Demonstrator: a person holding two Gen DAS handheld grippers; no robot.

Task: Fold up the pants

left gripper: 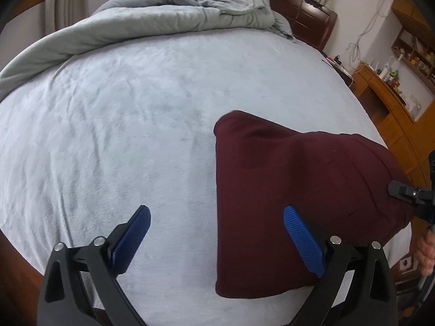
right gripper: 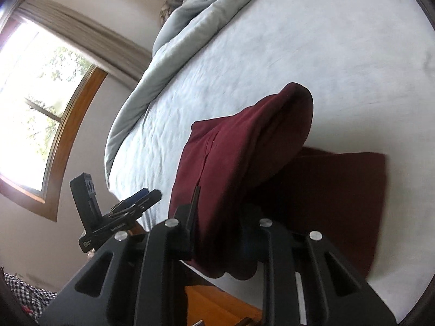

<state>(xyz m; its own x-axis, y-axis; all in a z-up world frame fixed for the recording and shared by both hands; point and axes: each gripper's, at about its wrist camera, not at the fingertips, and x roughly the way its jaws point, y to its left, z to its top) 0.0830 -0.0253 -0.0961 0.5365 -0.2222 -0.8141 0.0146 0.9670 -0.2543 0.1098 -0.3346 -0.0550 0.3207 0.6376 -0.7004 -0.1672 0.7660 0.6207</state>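
Two claws work over a wide bed [left gripper: 136, 125] covered in a pale grey-blue fleece sheet. The left claw [left gripper: 217, 233] stands wide apart above the sheet, nothing between its blue pads [left gripper: 301, 241]; its right pad hangs over the near edge of the maroon pants [left gripper: 299, 179]. The pants lie at the near right side of the bed, folded into a compact block.

The right claw [right gripper: 217, 233] is drawn in narrow and pinches a thick fold of the pants [right gripper: 244, 157], the cloth bunched between its black fingers. That gripped part is lifted off the bed and arches up into a rounded hump, while a lower layer lies flat on the sheet beneath it.

A rumpled grey duvet [left gripper: 174, 11] is heaped along the far side of the bed, near the dark wooden headboard [left gripper: 307, 13]. A wooden cabinet [left gripper: 386, 103] with small bottles stands against the wall beside the bed, and a curtained window [right gripper: 40, 103] lets in bright daylight.
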